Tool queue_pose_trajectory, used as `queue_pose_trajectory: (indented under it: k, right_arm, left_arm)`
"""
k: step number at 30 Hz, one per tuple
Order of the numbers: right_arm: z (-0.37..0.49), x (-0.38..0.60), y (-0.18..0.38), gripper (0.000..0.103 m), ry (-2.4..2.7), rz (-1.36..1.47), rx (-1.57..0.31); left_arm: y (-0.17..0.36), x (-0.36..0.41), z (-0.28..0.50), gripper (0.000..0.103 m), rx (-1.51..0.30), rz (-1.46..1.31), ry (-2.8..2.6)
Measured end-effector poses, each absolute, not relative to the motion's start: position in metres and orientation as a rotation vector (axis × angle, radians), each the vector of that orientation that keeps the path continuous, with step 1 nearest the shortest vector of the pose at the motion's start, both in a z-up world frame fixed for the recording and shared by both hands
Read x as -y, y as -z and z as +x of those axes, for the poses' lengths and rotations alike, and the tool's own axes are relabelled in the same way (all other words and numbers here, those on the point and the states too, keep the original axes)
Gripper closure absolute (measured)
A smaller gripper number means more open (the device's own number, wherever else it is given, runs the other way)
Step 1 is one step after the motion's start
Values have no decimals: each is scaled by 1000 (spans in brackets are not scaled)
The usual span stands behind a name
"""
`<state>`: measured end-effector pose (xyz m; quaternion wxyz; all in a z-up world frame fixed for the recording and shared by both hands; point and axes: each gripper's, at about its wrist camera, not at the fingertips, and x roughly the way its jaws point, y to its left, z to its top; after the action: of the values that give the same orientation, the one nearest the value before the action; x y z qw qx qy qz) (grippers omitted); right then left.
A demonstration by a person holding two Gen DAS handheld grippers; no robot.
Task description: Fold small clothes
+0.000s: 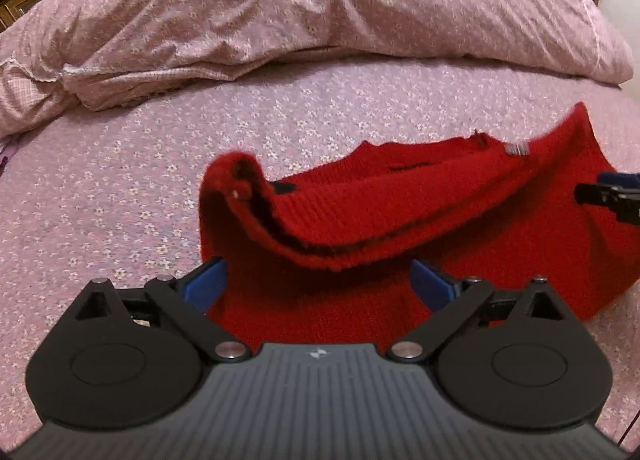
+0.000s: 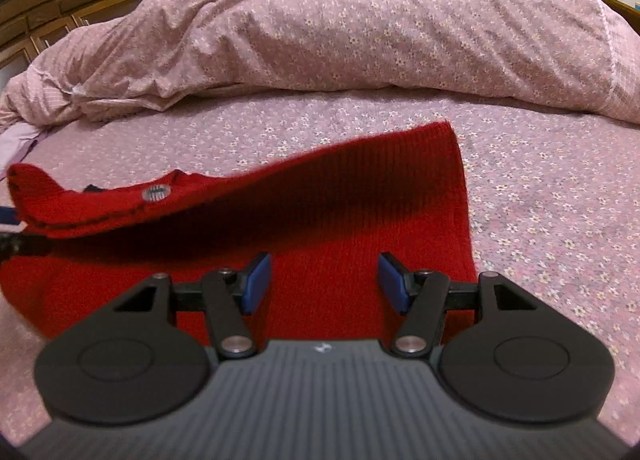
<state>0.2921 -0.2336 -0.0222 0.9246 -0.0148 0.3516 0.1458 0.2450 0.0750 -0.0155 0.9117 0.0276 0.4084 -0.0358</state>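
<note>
Left wrist view: your left gripper (image 1: 318,280) stands with its blue pads (image 1: 204,286) spread wide, and nothing is pinched between them; the red knit garment (image 1: 360,219) lies on the flowered bed sheet (image 1: 120,199) directly ahead of and beneath the jaws, its near edge running under the fingers. The garment's long axis runs across the picture, from a curled-up end at the left to a raised fold at the right, where a small metal button (image 1: 517,148) shows. A top layer is lifted and sags in mid-air over the lower layer, so the fold is not yet laid flat. At the far right edge you see your right gripper (image 1: 608,195) reaching in beside the cloth; from here you cannot tell what its pads are doing. Right wrist view: your right gripper (image 2: 324,282) has its pads part way apart with bare red knit showing between them, and they do not appear to press on any cloth. The garment stretches from just under these jaws away to the left, ribbed hem (image 2: 448,163) standing up ahead, the floating layer tapering towards the left end. By my judgement the left hand is nearer the curled end and the right is nearer the hem. The rumpled duvet (image 2: 360,39) lies well beyond.
</note>
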Motion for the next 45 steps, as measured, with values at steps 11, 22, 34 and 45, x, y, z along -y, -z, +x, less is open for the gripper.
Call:
queue_pose_trajectory:
  k: [11,22,34,45]
  right_arm:
    - [322,222,40,42,-263,-24,-730]
    - [326,220,46,41,-232,12,-702]
    - [265,248,18,39,-213,104,-655]
    - [205,289,9,38,-127,130,-621]
  left_arm:
    - [42,-90,304,4,-838,65,-57]
    - [47,-108,308,2,-878,-99,-69]
    - [11,-96,238,2,-815,-11,-40]
    - [15,-122,175,2,-798,-66,-113]
